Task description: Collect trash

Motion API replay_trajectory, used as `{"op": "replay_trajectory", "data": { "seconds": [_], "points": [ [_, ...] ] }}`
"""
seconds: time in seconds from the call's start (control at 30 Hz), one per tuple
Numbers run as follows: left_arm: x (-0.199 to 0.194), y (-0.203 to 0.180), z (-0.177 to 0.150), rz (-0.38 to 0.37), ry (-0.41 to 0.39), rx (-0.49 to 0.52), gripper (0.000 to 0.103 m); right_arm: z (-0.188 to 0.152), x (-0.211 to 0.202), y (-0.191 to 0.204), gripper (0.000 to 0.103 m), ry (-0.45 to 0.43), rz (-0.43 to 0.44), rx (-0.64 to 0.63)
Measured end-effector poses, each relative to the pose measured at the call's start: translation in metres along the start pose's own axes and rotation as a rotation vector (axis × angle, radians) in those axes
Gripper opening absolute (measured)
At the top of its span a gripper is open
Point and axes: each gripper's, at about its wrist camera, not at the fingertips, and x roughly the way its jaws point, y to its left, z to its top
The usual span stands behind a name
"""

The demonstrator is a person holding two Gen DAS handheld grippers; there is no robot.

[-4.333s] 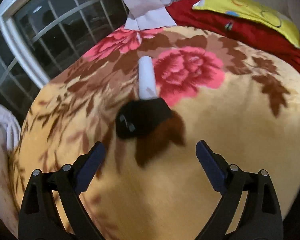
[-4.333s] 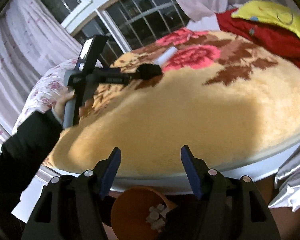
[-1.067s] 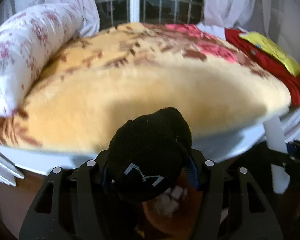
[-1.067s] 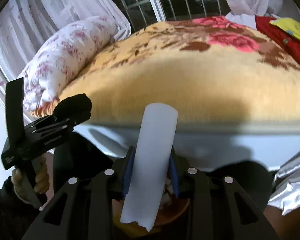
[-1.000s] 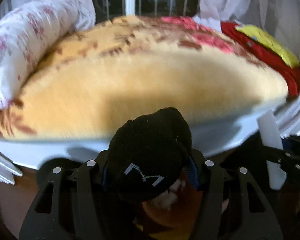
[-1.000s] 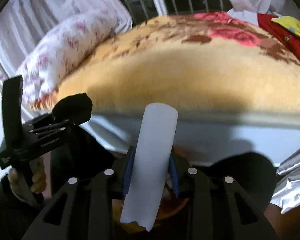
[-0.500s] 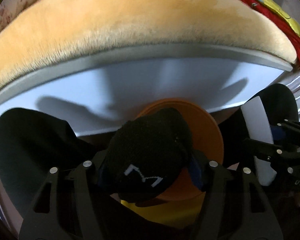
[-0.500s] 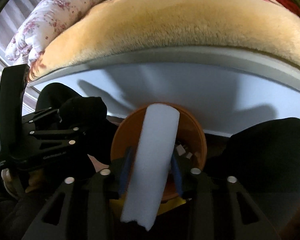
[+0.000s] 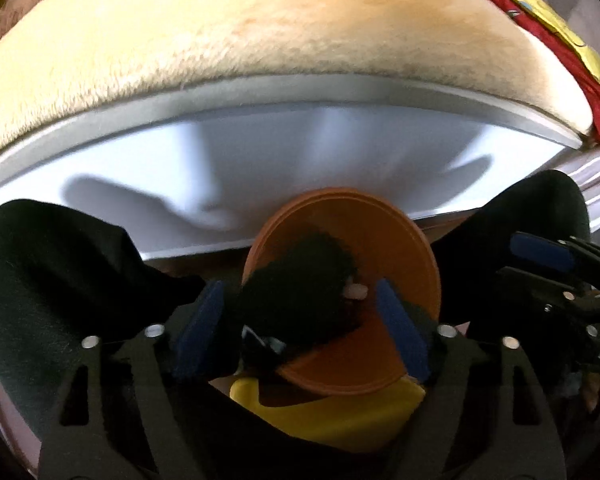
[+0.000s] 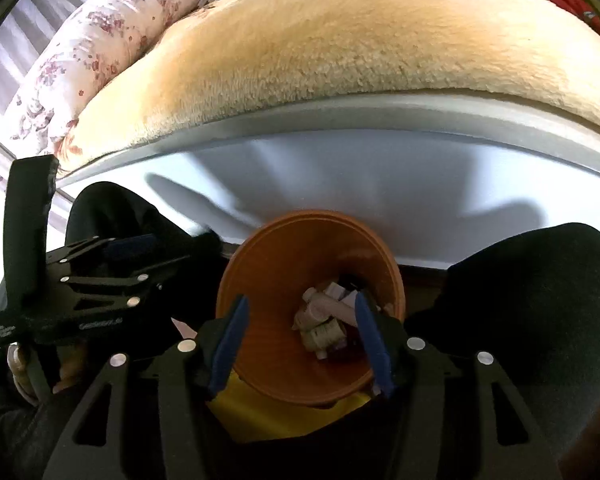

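The left gripper (image 9: 300, 328) hangs over the mouth of the round orange plastic bin (image 9: 404, 248) with its blue-padded fingers (image 9: 198, 330) spread apart and nothing clamped between them; the black fuzzy fabric bundle (image 9: 300, 280) sits loose in the gap, blurred, partly over the bin's near-left rim, and whether it touches either pad cannot be told. In the right wrist view the same left gripper (image 10: 140, 252) appears at the left edge, held in a hand (image 10: 20, 364), just beside the bin's left side. To its right, the right gripper (image 10: 300, 336) points down into the orange bin (image 10: 268, 280), its blue pads (image 10: 230, 340) wide apart and free of any load. Inside the bin, between those pads and toward the right one, lies a heap of small pale cylindrical scraps (image 10: 322, 320). In the left wrist view the right gripper (image 9: 540, 252) shows at the far right, beside the bin. A yellow layer (image 10: 260, 412) shows under the bin's near edge in both views. Behind the bin runs the white side of the bed (image 10: 380, 184), topped by a fluffy cream-yellow plush blanket (image 10: 320, 40). A white pillow with a pink floral print (image 10: 92, 48) lies at the blanket's left end, and red cloth (image 9: 556, 48) with a yellow piece on it lies at the right end. Black-clad knees (image 10: 540, 292) flank the bin on both sides.
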Motion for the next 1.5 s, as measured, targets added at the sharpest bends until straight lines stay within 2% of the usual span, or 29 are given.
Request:
{"op": "replay_trajectory", "data": {
  "seconds": [0.1,0.43,0.5,0.6,0.7,0.77,0.9,0.97,1.1,1.3,1.5],
  "points": [
    [-0.004,-0.004,0.0,-0.001,-0.005,0.019,0.085,-0.003,-0.006,-0.003,0.055,-0.015,0.002,0.005],
    [-0.013,-0.007,0.001,0.01,-0.031,0.028,0.086,0.0,-0.03,-0.005,0.058,-0.081,0.005,0.019],
    [-0.023,-0.007,0.004,0.01,-0.047,0.026,0.086,0.006,-0.042,-0.004,0.061,-0.104,0.007,0.015],
    [-0.045,-0.001,0.016,0.0,-0.099,0.012,0.086,0.019,-0.065,-0.001,0.073,-0.166,-0.014,-0.02],
    [-0.067,0.005,0.036,0.02,-0.174,0.004,0.086,0.037,-0.081,0.001,0.075,-0.224,-0.061,-0.06],
    [-0.078,0.007,0.052,0.055,-0.223,0.009,0.086,0.051,-0.089,-0.003,0.076,-0.247,-0.076,-0.061],
    [-0.096,0.009,0.084,0.103,-0.303,0.011,0.086,0.082,-0.106,-0.01,0.087,-0.326,-0.12,-0.067],
    [-0.102,0.012,0.099,0.127,-0.333,0.01,0.09,0.101,-0.115,-0.015,0.092,-0.373,-0.161,-0.079],
    [-0.113,0.015,0.128,0.169,-0.401,-0.006,0.09,0.13,-0.129,-0.025,0.098,-0.435,-0.193,-0.048],
    [-0.119,0.022,0.156,0.207,-0.45,-0.039,0.091,0.153,-0.131,-0.019,0.098,-0.517,-0.318,-0.066],
    [-0.117,0.035,0.17,0.192,-0.453,-0.077,0.091,0.162,-0.115,-0.014,0.098,-0.511,-0.324,-0.065]
  ]
}}
